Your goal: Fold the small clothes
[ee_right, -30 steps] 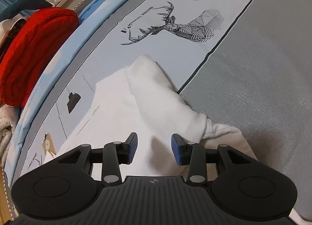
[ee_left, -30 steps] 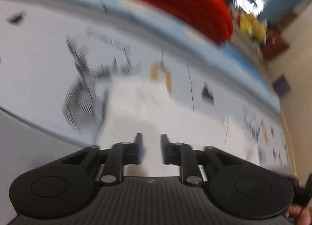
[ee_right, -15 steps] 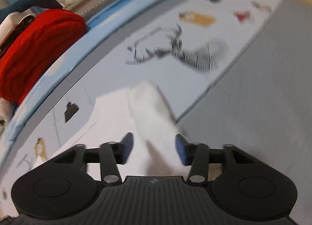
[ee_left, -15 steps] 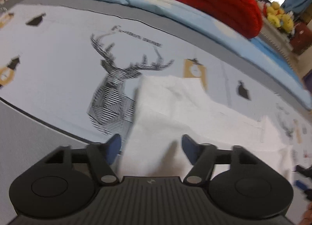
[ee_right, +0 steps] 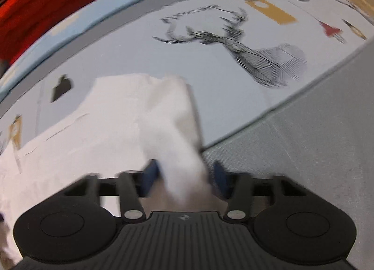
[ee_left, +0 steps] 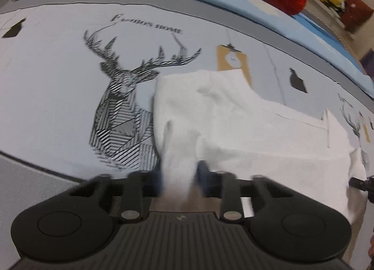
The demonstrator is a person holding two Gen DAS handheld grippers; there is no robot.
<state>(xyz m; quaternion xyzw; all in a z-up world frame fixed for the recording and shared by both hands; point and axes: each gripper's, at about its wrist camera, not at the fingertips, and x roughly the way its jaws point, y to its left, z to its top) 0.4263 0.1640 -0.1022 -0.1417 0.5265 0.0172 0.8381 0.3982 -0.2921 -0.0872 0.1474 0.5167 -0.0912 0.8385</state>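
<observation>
Left claw (ee_left: 178, 180): my jaws had just been closing, pinching a white garment (ee_left: 233, 125) fold.
Right claw (ee_right: 184, 177): closing around a raised ridge; contact unclear.
Surface: deer-print bedsheet (ee_left: 58, 71).

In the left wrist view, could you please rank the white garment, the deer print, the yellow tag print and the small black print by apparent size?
1. White garment, nearest the camera.
2. Deer print.
3. Yellow tag print.
4. Small black print.
</observation>
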